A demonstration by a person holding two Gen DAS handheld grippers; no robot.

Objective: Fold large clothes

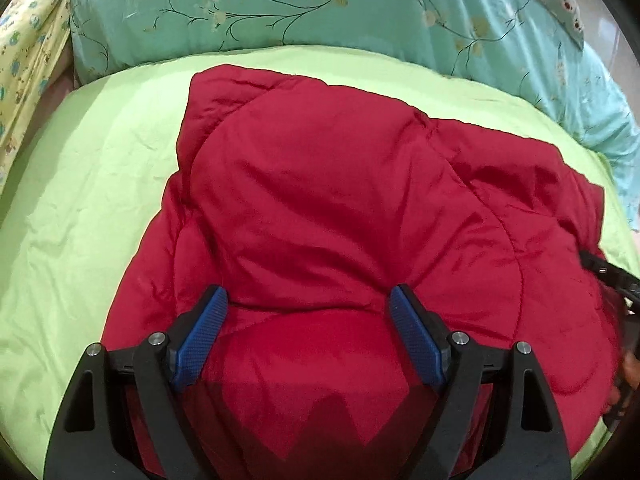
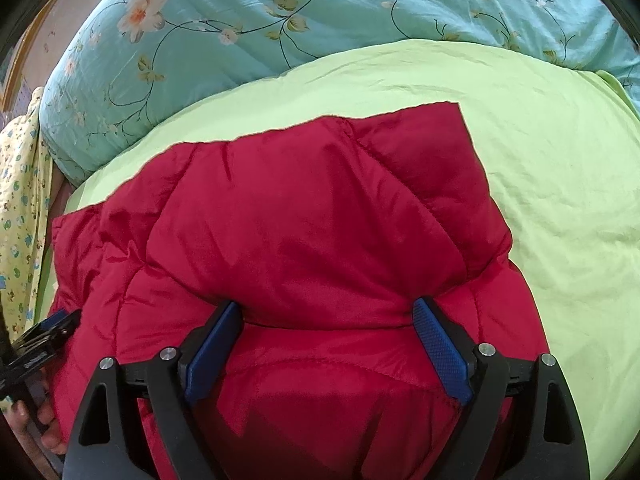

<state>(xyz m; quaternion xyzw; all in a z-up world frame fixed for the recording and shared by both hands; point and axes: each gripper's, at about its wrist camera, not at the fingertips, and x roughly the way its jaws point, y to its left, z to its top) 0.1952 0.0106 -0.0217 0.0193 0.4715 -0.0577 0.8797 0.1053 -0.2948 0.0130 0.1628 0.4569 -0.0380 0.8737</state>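
Note:
A red puffy jacket (image 1: 340, 208) lies folded in a thick bundle on the light green sheet (image 1: 80, 200). My left gripper (image 1: 308, 304) is open, its blue pads wide apart just over the near part of the jacket, holding nothing. In the right wrist view the same jacket (image 2: 300, 232) fills the middle. My right gripper (image 2: 326, 316) is open too, its blue pads spread over the jacket's near fold, empty. The right gripper shows at the right edge of the left wrist view (image 1: 616, 280); the left gripper shows at the left edge of the right wrist view (image 2: 40, 340).
A teal floral quilt (image 1: 320, 8) is bunched along the far side of the bed, also in the right wrist view (image 2: 280, 12). A yellow patterned cloth (image 1: 28, 60) hangs at the far left. Bare green sheet (image 2: 560, 200) lies right of the jacket.

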